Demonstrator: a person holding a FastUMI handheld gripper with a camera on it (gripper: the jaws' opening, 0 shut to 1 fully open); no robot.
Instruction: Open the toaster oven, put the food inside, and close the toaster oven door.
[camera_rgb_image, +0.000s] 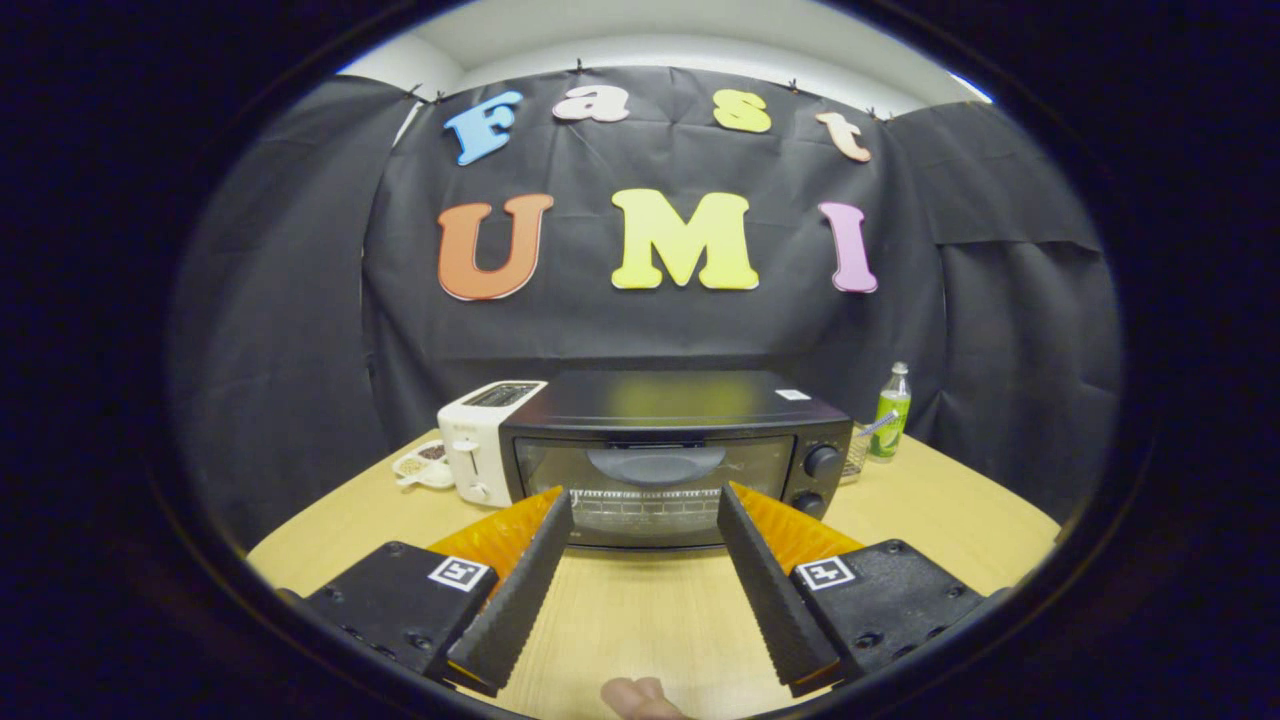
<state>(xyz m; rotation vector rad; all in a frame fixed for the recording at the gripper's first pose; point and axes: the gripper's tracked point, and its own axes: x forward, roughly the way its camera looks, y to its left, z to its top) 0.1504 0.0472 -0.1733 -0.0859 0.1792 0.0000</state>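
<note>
Gripper spread wide, holding nothing, w/ fingers aimed at closed toaster oven on table.

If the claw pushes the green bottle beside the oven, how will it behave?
The bottle is tall and narrow, so it would probably tip. It looks round, so it may then roll on the table. The open claw is far from it.
</note>
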